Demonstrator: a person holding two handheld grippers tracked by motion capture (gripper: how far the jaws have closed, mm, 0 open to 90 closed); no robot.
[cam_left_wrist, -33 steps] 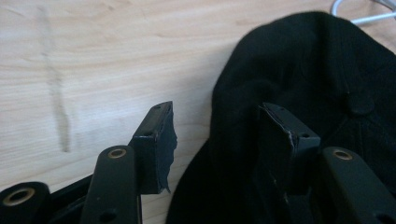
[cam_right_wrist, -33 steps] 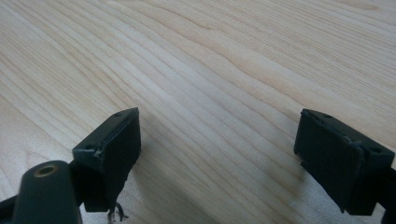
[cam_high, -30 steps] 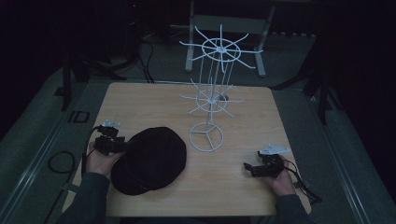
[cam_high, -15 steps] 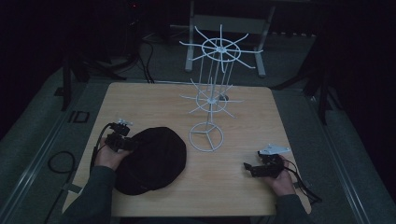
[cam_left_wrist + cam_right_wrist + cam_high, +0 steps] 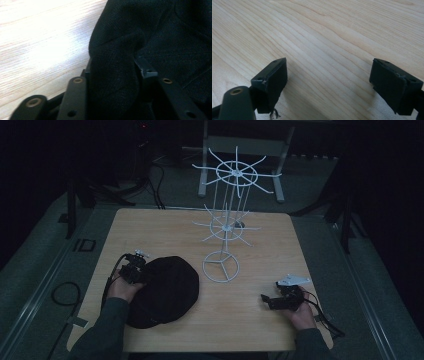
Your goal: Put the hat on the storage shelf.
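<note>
While the table (image 5: 280, 240) is mostly bare, the rack (image 5: 226, 227) stands at frame centre, so a swung hat (image 5: 165, 290), lower left, could topple it. Left gripper (image 5: 134, 271) pinches only a fold of cloth (image 5: 112, 82), which may slip. Right gripper (image 5: 272, 300), lower right, gapes wide, holding nothing.

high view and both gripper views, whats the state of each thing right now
black hat: flat on the table, left edge bunched up
left gripper: shut on the hat's edge fold
right gripper: open, holds nothing, low over bare wood
white wire rack: upright, nothing on its arms
table: wood top
</note>
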